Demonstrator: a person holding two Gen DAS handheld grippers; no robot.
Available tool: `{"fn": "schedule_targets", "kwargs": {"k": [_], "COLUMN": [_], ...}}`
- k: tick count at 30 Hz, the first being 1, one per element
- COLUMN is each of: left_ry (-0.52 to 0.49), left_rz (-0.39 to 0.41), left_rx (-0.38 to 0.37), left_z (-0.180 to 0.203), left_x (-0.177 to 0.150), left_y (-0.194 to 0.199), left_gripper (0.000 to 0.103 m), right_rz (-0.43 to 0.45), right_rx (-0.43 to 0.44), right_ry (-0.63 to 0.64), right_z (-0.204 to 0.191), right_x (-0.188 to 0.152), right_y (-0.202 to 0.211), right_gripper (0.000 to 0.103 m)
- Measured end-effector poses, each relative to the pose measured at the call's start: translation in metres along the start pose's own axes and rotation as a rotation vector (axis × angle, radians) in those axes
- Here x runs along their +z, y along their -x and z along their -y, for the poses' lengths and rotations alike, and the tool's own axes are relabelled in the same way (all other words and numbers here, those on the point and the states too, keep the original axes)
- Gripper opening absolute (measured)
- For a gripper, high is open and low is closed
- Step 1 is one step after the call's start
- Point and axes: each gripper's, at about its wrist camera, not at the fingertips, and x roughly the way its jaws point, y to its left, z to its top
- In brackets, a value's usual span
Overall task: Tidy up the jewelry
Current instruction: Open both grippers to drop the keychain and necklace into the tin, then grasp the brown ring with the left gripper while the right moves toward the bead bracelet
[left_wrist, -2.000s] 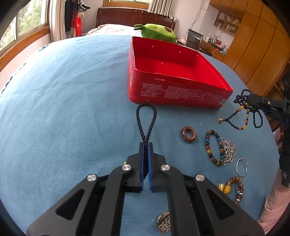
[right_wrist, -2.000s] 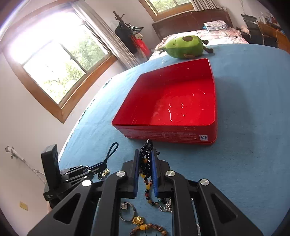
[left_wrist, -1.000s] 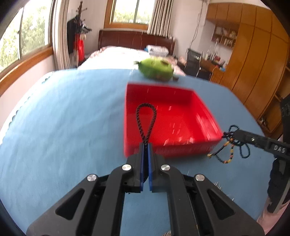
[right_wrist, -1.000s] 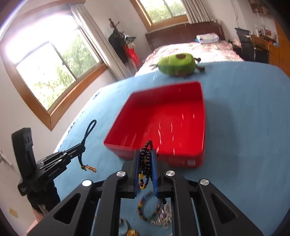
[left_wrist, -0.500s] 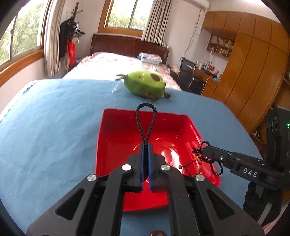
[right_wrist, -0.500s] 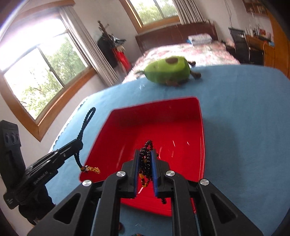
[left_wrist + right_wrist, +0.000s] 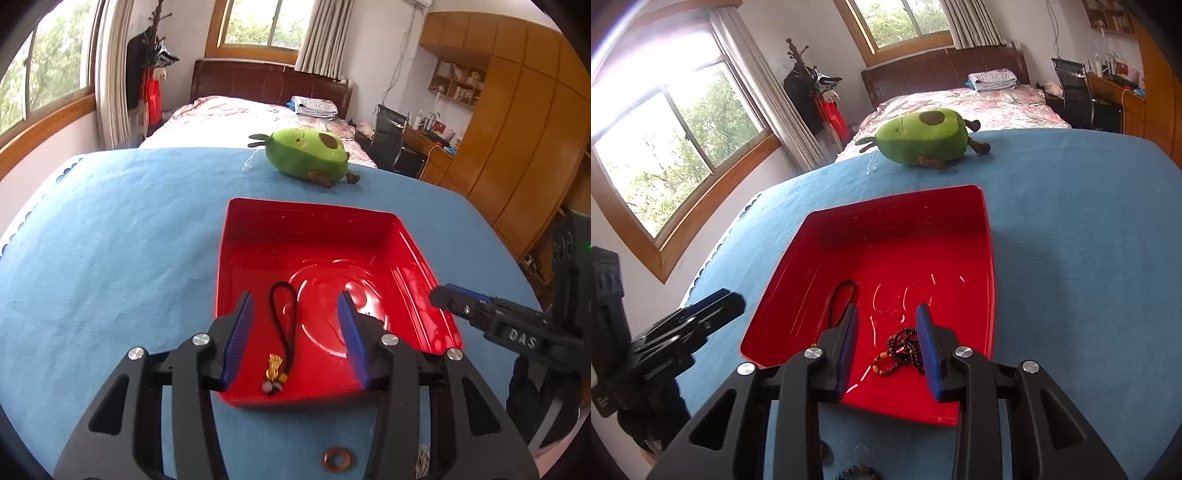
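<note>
One readable marking: "DAS"

In the left wrist view, the pale letters "DAS" stand on the black body of the right gripper [image 7: 439, 295], which reaches in from the right edge. No other text is legible in either view.

One shallow red metal tray [image 7: 406, 236] stands on the blue-covered bench [image 7: 110, 240]. Inside this tray lie two pieces of jewelry: one black braided cord with a gold charm [image 7: 282, 325] and one string of dark beads with some orange beads [image 7: 901, 350]. Behind the tray sits one green avocado plush toy [image 7: 306, 155]. In front of the tray lies one copper-coloured ring [image 7: 338, 459]. Two black grippers are visible, the left gripper [image 7: 295, 328] and the right gripper [image 7: 888, 345].
</note>
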Motion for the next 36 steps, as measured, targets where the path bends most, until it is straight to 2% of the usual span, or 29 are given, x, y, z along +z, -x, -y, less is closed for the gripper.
{"fn": "schedule_targets", "kwargs": {"k": [5, 10, 14, 17, 21, 27, 34, 35, 36], "left_ry": [-0.067, -0.106, -0.091, -0.092, -0.089, -0.071, -0.040, -0.042, -0.046], "left_rz": [-0.002, -0.084, -0.186, -0.235, -0.299, -0.351, -0.386, -0.389, -0.397], "left_rx": [0.016, 0.008, 0.000, 0.017, 0.000, -0.005, -0.041, -0.044, -0.042], "left_z": [0.014, 0.025, 0.024, 0.025, 0.030, 0.030, 0.028, 0.029, 0.030], "left_x": [-0.016, -0.042, -0.067, -0.081, -0.093, -0.105, -0.112, -0.113, -0.113], "left_y": [0.026, 0.031, 0.021, 0.009, -0.004, -0.021, -0.035, -0.036, -0.038], "left_gripper": [0.047, 0.047, 0.046, 0.046, 0.045, 0.040, 0.040, 0.038, 0.033], "right_rz": [0.001, 0.002, -0.032, -0.056, -0.081, -0.111, -0.127, -0.133, -0.136], "right_rx": [0.002, -0.019, -0.002, -0.001, -0.006, -0.005, -0.012, -0.013, -0.014], "right_ry": [-0.010, -0.001, -0.017, -0.018, -0.027, -0.039, -0.032, -0.034, -0.036], "right_z": [0.002, 0.001, 0.000, -0.002, -0.003, -0.005, -0.007, -0.007, -0.006], "right_x": [-0.010, -0.027, -0.040, -0.049, -0.061, -0.074, -0.078, -0.079, -0.080], "right_y": [0.016, 0.032, 0.036, 0.037, 0.039, 0.035, 0.028, 0.027, 0.025], "right_gripper": [0.033, 0.033, 0.033, 0.033, 0.033, 0.033, 0.033, 0.033, 0.033]}}
